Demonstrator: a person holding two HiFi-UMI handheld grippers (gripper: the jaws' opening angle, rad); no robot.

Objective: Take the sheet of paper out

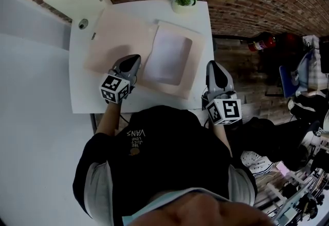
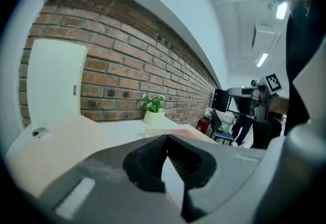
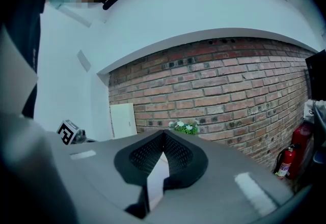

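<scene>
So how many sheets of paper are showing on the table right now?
1: the white sheet lies on the right half of the open pinkish folder. More may be hidden beneath it or under the folder.

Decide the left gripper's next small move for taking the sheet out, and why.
Probably open the left gripper and ease it right to the pale sheet, at its near edge. Both grippers are shut and empty; the left hangs over the folder flap, the right gripper at the right of the table, and the sheet lies untouched in the framed half.
</scene>
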